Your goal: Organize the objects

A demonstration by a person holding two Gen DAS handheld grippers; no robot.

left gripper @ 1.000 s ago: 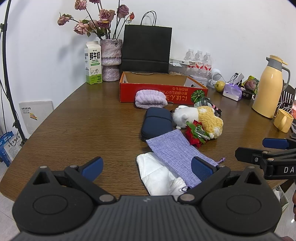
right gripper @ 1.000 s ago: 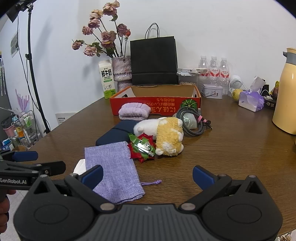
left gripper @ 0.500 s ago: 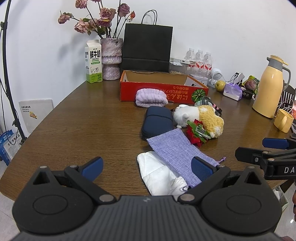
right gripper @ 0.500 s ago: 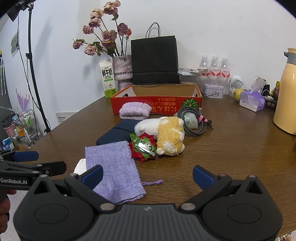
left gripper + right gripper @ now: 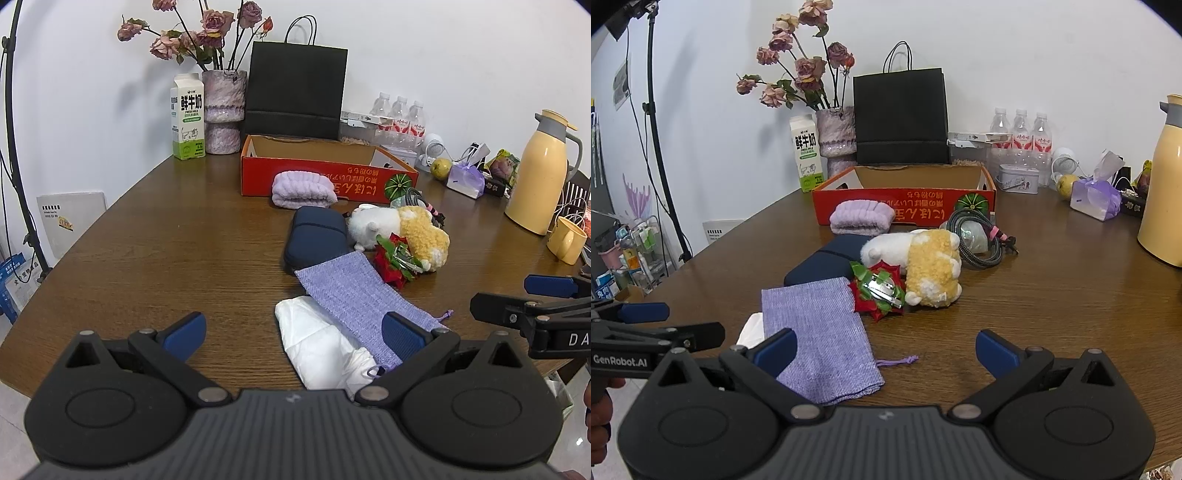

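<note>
Purple pouch (image 5: 820,332) overlaps white bag (image 5: 321,350), flower clip (image 5: 879,290) beside; both grippers' fingers spread, empty

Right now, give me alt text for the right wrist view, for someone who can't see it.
An open hand-held gripper hovers over a brown wooden table, empty, facing a cluster of loose items: a purple cloth pouch, a red flower clip, a white-and-yellow plush toy and a navy case. Behind them sits an open red cardboard box.

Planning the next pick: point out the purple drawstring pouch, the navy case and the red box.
purple drawstring pouch (image 5: 820,332), right wrist view, fabric middle.
navy case (image 5: 317,236), left wrist view, top face.
red box (image 5: 905,210), right wrist view, front wall.
</note>
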